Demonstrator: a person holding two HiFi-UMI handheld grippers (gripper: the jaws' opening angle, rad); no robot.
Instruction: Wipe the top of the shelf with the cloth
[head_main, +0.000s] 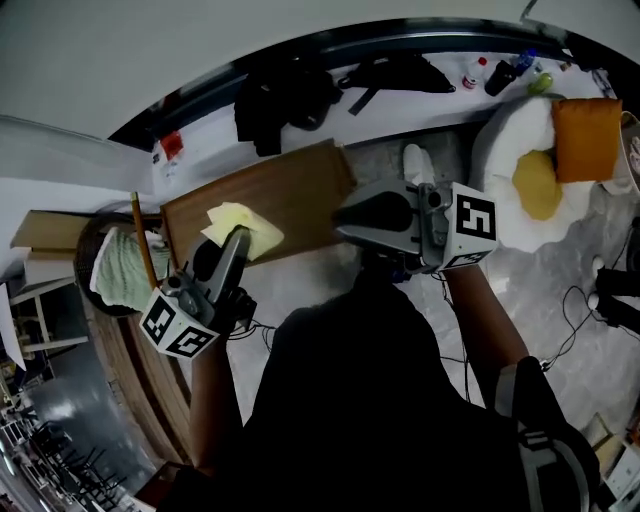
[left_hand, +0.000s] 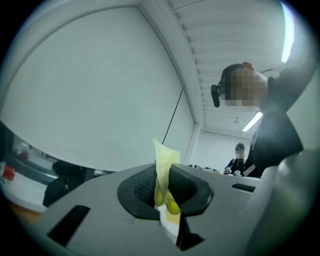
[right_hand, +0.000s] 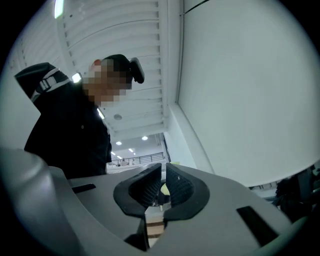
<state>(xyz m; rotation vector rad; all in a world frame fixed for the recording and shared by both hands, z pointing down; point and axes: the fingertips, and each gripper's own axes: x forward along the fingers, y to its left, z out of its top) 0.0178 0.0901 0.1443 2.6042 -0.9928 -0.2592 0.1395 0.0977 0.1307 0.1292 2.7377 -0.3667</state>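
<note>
The yellow cloth (head_main: 240, 222), judged soft and light, is gripped at a bunched fold by the left hand-held gripper (left_hand: 162, 186) over the shelf (head_main: 300, 190), while the right hand-held gripper (right_hand: 163, 182) is seen closed and empty.

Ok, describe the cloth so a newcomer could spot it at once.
Find the brown wooden shelf top, left of centre in the head view. Over its near left end is the cloth, pinched in the left gripper. It is pale yellow and thin, unlike the green towel in the basket further left.
</note>
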